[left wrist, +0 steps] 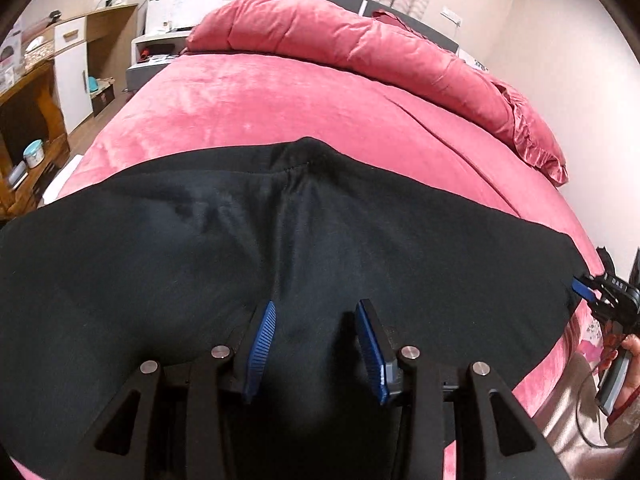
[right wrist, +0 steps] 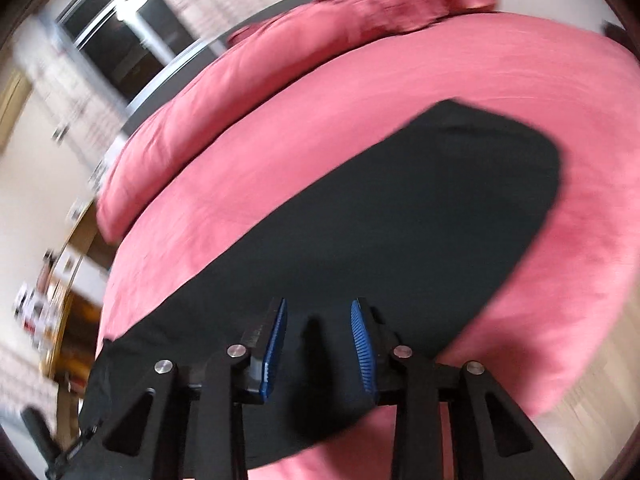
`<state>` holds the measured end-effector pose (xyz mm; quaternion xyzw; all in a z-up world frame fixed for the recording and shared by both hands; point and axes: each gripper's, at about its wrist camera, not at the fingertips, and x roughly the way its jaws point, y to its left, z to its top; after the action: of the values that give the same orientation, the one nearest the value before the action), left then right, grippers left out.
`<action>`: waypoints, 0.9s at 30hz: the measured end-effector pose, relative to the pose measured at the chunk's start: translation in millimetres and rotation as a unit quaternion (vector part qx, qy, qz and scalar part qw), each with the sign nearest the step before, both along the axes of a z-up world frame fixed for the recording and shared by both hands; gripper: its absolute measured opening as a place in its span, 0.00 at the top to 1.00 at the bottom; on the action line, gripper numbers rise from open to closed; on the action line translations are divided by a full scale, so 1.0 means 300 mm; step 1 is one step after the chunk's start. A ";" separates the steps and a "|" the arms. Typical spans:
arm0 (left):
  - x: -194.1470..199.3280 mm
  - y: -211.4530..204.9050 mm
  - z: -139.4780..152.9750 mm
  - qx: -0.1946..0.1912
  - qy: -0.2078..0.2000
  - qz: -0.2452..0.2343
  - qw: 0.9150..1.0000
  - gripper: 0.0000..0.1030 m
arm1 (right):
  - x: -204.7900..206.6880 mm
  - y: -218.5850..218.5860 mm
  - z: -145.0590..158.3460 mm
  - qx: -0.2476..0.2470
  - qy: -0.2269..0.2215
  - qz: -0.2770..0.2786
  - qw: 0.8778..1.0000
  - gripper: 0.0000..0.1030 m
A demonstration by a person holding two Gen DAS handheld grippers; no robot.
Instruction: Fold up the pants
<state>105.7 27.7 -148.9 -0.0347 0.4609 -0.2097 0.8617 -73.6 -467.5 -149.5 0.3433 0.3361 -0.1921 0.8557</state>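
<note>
The black pants (left wrist: 280, 248) were spread flat across the near part of the pink bed (left wrist: 256, 100), directly below and ahead of both grippers. The left gripper (left wrist: 316, 344) was held above the cloth with its blue pads apart; only flat cloth showed in the gap, and nothing was pinched. It was angled down towards the middle of the garment, probably so that the next edge could be chosen. The right gripper (right wrist: 319, 344) was likewise seen with its pads apart, over the near edge of the pants; a low ridge of cloth was visible between the pads, but no pressure on it could be made out, so it was judged released. That view was blurred, so finer detail could not be told. In the left view, the right gripper appeared far to the right of the left one, at the edge of the pants, with a hand (left wrist: 628, 364) on its handle. A rolled pink quilt (left wrist: 360, 40) was left well beyond the pants, at the far end, clear of the folding area.
</note>
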 end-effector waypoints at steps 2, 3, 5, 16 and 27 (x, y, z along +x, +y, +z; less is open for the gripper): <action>-0.004 0.015 0.009 -0.002 -0.002 0.008 1.000 0.59 | -0.046 -0.050 0.005 -0.007 0.006 -0.024 1.000 0.66; -0.008 0.027 0.016 -0.002 -0.004 0.014 1.000 0.59 | -0.072 -0.076 0.007 -0.010 0.007 -0.036 0.999 0.64; -0.009 0.039 0.022 0.000 -0.008 0.027 1.000 0.59 | -0.116 -0.128 0.002 -0.008 0.010 -0.059 0.998 0.59; 0.010 0.087 0.007 0.014 0.007 0.054 0.998 0.49 | -0.249 -0.397 -0.107 0.118 -0.065 -0.175 0.975 0.51; 0.015 0.101 -0.008 0.014 0.018 0.061 0.998 0.49 | -0.181 -0.455 -0.122 0.156 -0.099 -0.184 0.965 0.77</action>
<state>110.3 57.9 -151.2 -0.0542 0.4765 -0.1493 0.8647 -127.8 -604.0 -186.2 0.5457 0.2069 -0.2567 0.7704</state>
